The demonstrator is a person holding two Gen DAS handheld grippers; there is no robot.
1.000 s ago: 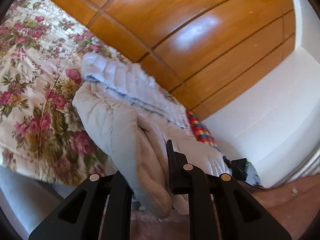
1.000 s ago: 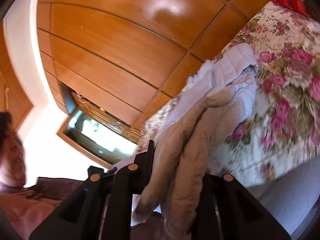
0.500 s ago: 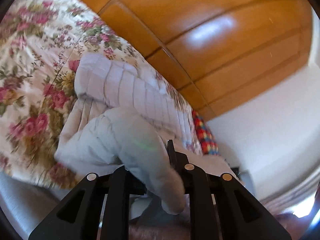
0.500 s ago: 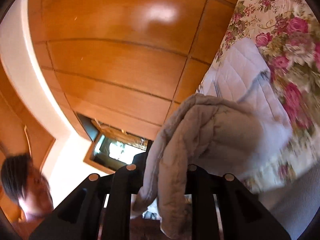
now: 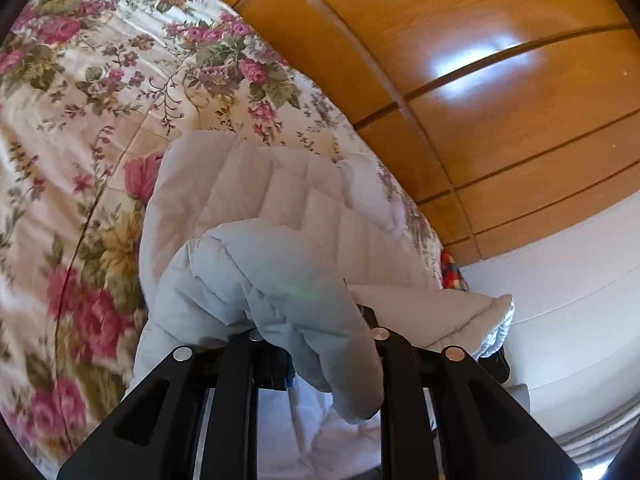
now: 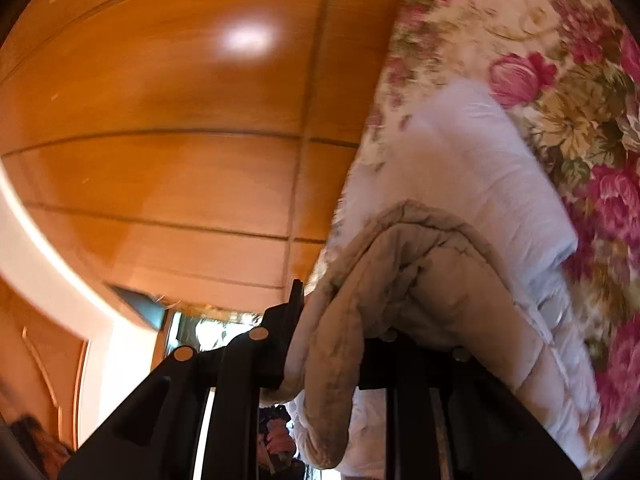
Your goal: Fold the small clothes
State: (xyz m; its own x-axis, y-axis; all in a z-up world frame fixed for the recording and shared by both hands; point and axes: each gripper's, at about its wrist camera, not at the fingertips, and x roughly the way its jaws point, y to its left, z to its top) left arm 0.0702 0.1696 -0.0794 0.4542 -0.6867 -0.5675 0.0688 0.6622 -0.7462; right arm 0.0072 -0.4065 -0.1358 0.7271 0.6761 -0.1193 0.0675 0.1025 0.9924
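A pale quilted puffer jacket lies folded over itself on the floral bedspread. In the left wrist view my left gripper has a thick fold of it bunched between its fingers, and the jaws are opening. The fabric drapes over and hides the fingertips. In the right wrist view the same jacket shows its beige edge wedged between the fingers of my right gripper, whose jaws are opening too. That edge hangs down over the right finger. Both grippers are low over the bedspread.
Glossy wooden panels rise behind the bed, also filling the left of the right wrist view as wooden panels. A white wall and a bright plaid cloth sit at the bed's far end.
Both grippers have swept the held jacket edge forward and down over the rest of the jacket, folding it. The bedspread now fills more of each view, and both wrists have rolled.
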